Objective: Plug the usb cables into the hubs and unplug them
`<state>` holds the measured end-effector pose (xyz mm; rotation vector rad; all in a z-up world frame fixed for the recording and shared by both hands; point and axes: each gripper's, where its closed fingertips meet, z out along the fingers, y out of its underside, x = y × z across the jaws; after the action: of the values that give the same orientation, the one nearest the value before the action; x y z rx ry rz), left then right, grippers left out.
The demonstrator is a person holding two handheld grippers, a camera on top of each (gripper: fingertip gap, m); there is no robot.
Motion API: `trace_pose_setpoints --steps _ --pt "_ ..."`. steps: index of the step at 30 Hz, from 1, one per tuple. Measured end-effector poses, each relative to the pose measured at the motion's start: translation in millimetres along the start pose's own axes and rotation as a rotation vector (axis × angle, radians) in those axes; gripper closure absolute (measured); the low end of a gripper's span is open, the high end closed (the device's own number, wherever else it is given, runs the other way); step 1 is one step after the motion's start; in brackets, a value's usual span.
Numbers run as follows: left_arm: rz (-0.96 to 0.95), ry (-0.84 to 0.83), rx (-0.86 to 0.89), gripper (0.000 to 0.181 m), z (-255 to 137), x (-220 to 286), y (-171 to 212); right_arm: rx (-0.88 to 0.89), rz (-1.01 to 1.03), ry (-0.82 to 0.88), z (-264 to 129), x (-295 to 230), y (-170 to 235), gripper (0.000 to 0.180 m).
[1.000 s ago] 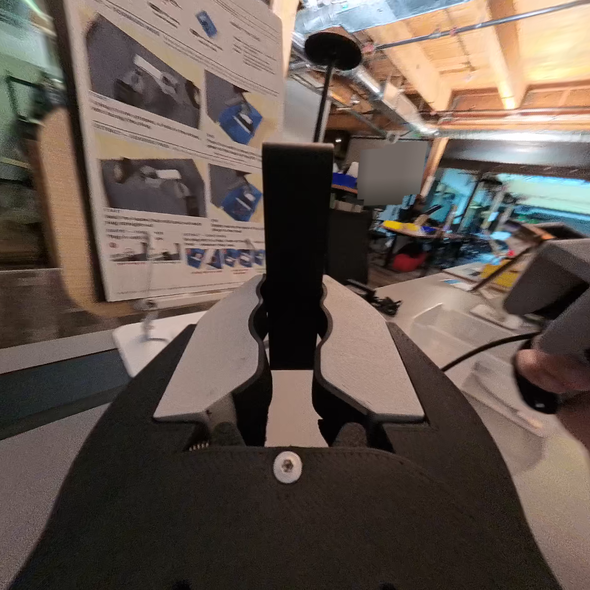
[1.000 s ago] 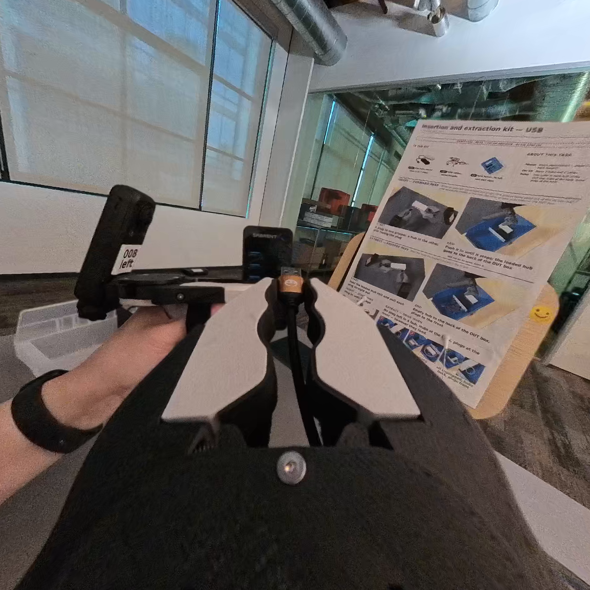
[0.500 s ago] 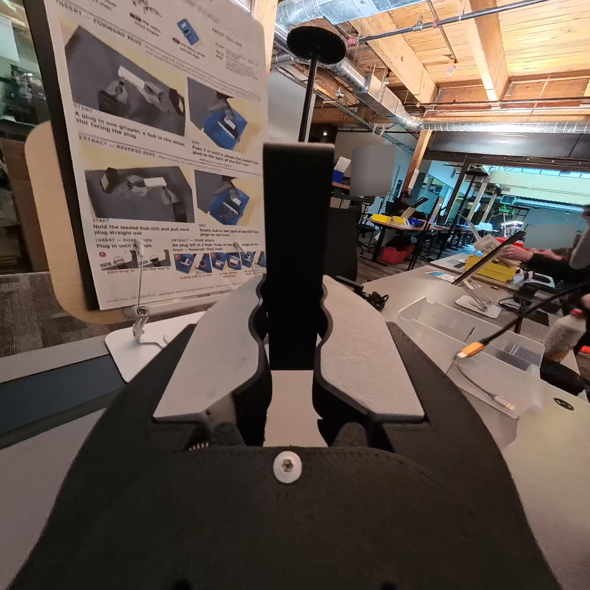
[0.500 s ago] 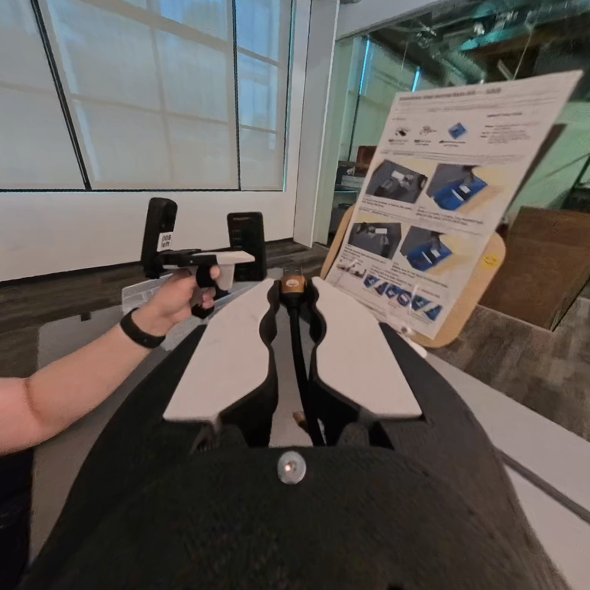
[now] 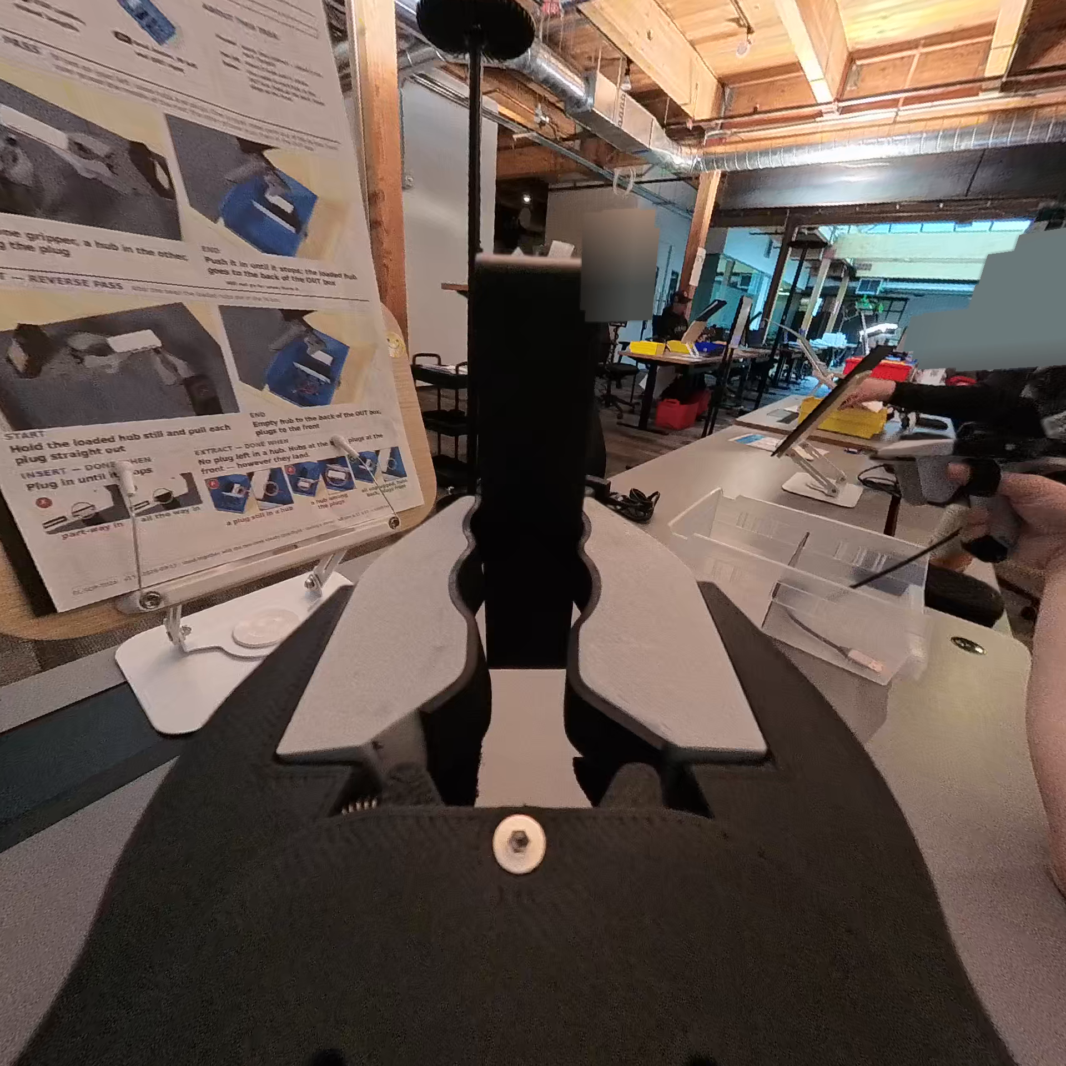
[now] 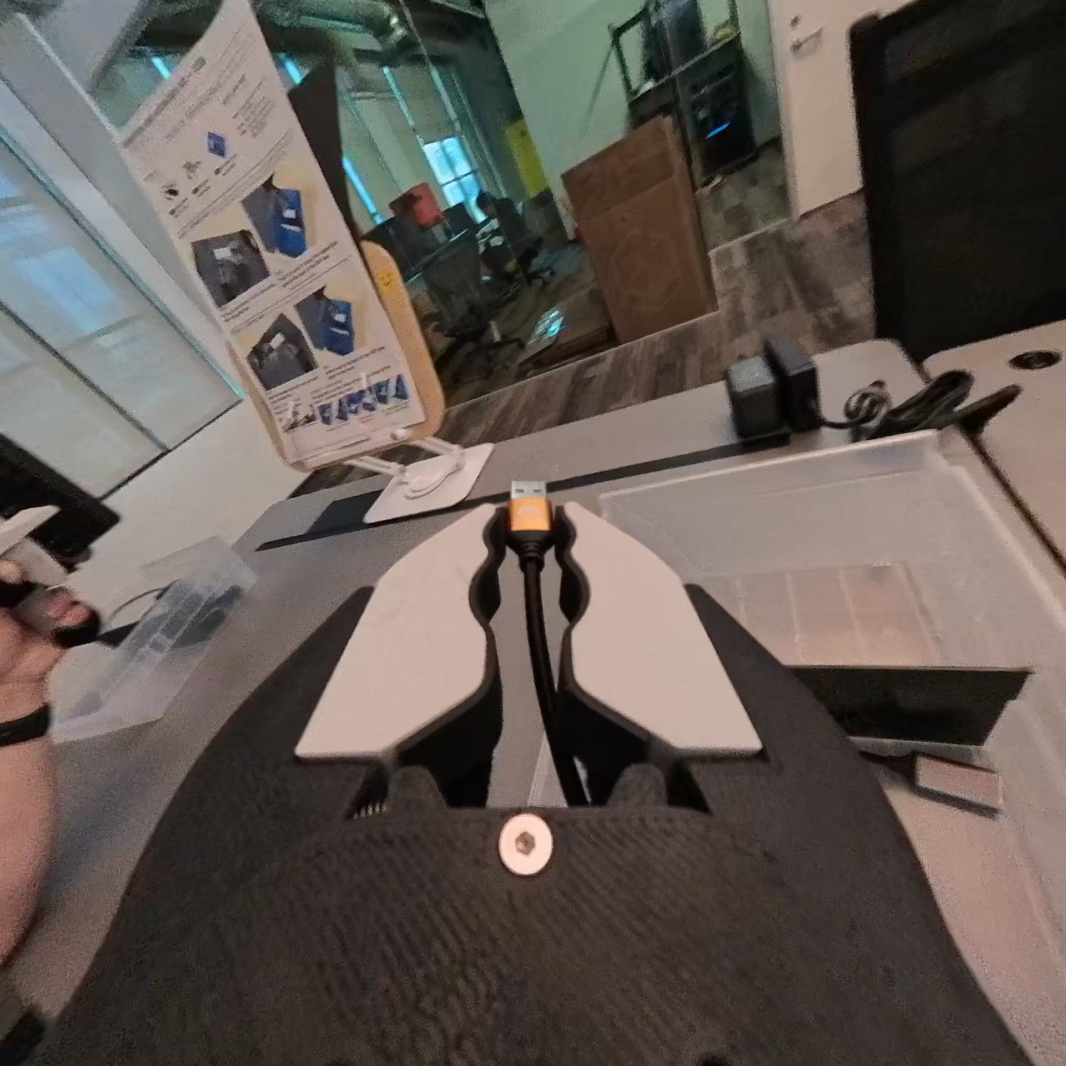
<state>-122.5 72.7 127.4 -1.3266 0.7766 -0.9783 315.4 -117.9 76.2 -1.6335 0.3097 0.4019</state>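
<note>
Grey desk (image 6: 300, 519) w/ clear bins (image 6: 807, 519), open-plan workshop behind.

Two close wrist views, shared instruction sheet (image 5: 190, 323).

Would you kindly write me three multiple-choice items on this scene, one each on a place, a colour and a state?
1. Where does the instruction sheet stand in the left wrist view?
A. Left of the hub
B. Right of the hub
C. Flat in the bin

2. What colour is the plug's shell?
A. Blue
B. Orange
C. Green

3. What are the right tongs doing?
A. Open and empty
B. Shut on the hub
C. Shut on the plug

Answers:
1 A: the sheet stands left of the hub, which the left tongs clamp.
2 B: the plug is orange.
3 C: the right tongs pinch it.
</note>
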Motion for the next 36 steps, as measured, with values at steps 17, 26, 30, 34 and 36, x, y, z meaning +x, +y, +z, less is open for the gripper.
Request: trace_pose_setpoints --steps 17,26,30,34,36 --pt "0.006 0.080 -0.055 0.156 9.9 20.4 11.2 -0.279 0.025 0.134 18.2 58.6 63.0 0.137" --pt "0.020 0.238 -0.099 0.155 21.9 59.0 24.6 0.085 -0.467 -0.352 54.8 -158.3 -20.8 0.136" --pt "-0.036 0.418 -0.122 0.156 26.3 94.7 33.5 0.112 -0.440 -0.765 74.9 -280.1 3.1 0.134" --pt "-0.062 0.536 -0.141 0.156 24.8 118.6 37.7 -0.146 -0.513 -0.979 113.2 -340.4 81.6 0.126" --pt "-0.079 0.570 -0.143 0.156 23.1 124.9 37.0 -0.223 -0.509 -1.030 128.8 -348.8 108.5 0.125"
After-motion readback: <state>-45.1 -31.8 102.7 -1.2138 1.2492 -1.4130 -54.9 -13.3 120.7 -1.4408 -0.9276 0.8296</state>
